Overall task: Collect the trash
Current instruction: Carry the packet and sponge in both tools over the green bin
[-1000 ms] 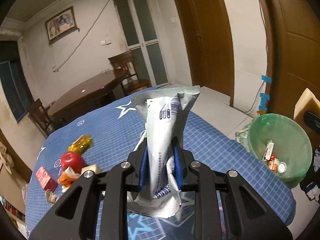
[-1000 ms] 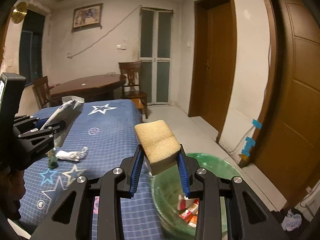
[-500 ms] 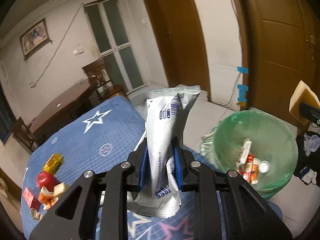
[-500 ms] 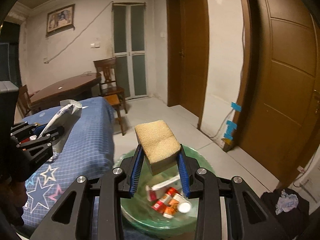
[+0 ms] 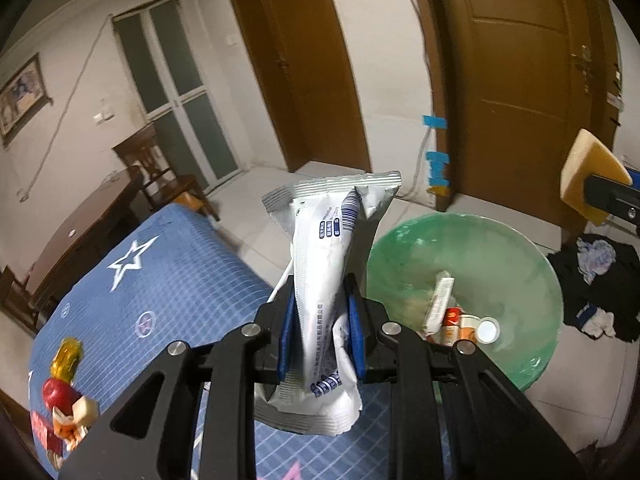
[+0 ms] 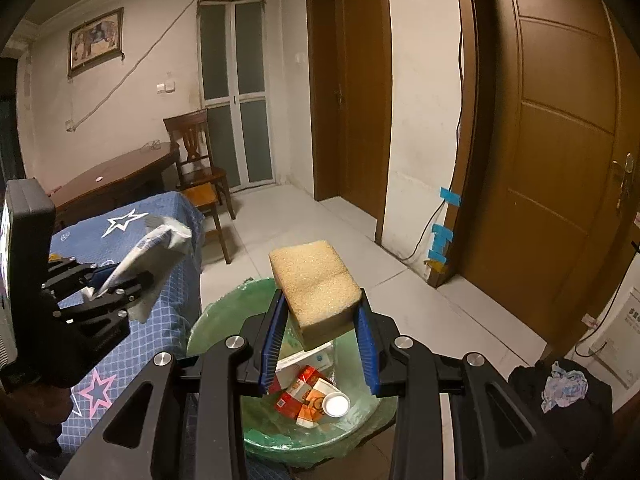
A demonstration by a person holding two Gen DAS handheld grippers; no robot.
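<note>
My left gripper (image 5: pixel 322 330) is shut on a white and silver snack wrapper (image 5: pixel 326 264), held upright over the table's edge beside the green-lined trash bin (image 5: pixel 516 240). My right gripper (image 6: pixel 320 340) is shut on a yellow sponge (image 6: pixel 316 280), held directly above the bin (image 6: pixel 220 320). The bin holds cartons, a white cap and other trash (image 6: pixel 316 396). The sponge also shows in the left wrist view (image 5: pixel 588 168), and the wrapper in the right wrist view (image 6: pixel 160 240).
A blue star-patterned tablecloth (image 5: pixel 168 272) carries a red apple (image 5: pixel 56 394), a gold wrapper (image 5: pixel 66 360) and scraps at the left. Dark clothes (image 6: pixel 560 392) lie on the floor right of the bin. A wooden chair (image 6: pixel 200 176), a wooden table and brown doors stand behind.
Both grippers have swung right, from over the table toward the bin. The sponge is now above the bin, and the wrapper is at the table's edge next to it.
</note>
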